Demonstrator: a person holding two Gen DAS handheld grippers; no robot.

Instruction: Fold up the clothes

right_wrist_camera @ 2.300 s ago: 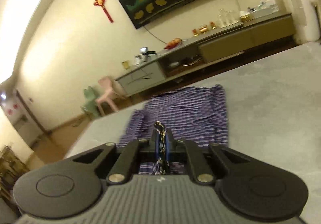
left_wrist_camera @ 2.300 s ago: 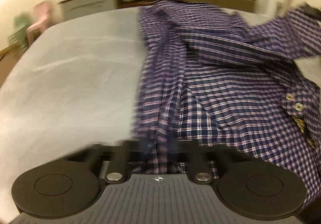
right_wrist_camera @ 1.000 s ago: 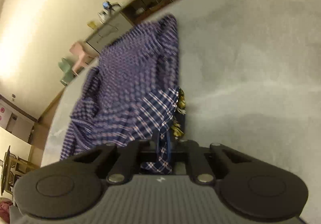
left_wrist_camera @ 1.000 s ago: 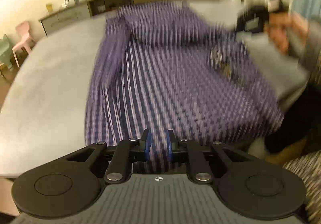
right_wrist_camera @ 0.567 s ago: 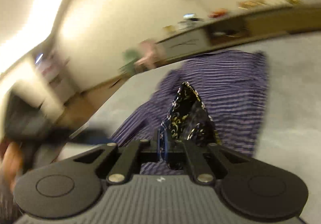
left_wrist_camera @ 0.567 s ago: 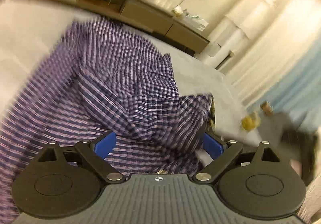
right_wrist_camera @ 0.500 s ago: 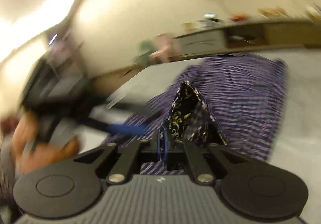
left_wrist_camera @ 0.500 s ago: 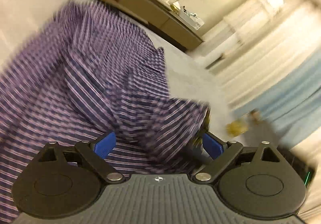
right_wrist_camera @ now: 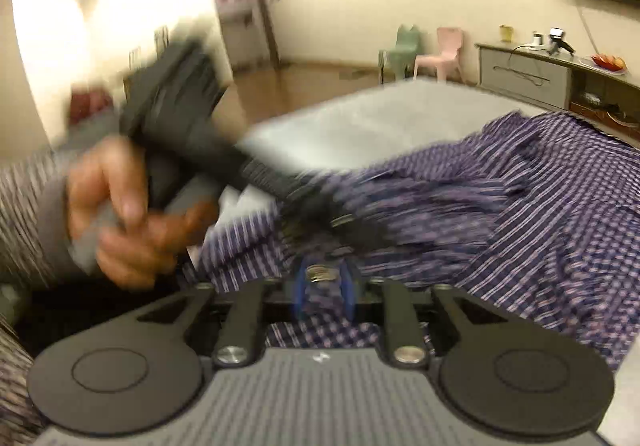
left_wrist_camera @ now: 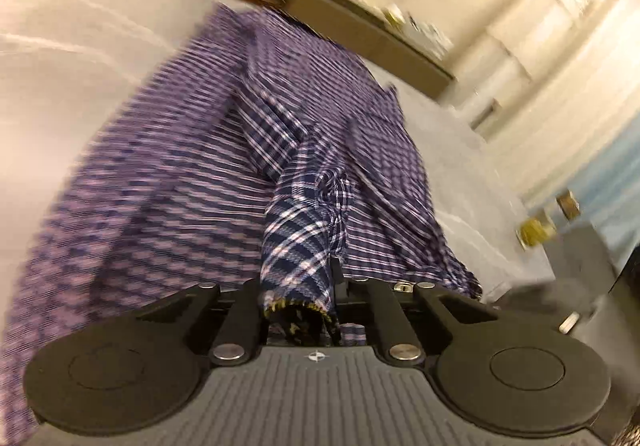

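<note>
Black tool (right_wrist_camera: 323, 296), blue pads (right_wrist_camera: 349, 292), silver screws, ribbed grey body; grey striped sleeve (right_wrist_camera: 24, 214).

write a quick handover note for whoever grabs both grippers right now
Left gripper: fingers closing on a bunched fold of the plaid shirt, fabric between them.
Right gripper: fingers opening, shirt fabric and a snap button between them.
The shirt lies rumpled on the grey table, partly gathered toward the near edge.
Done: little, no neat fold visible.
Left: spread it flat, fold sleeves and body.
</note>
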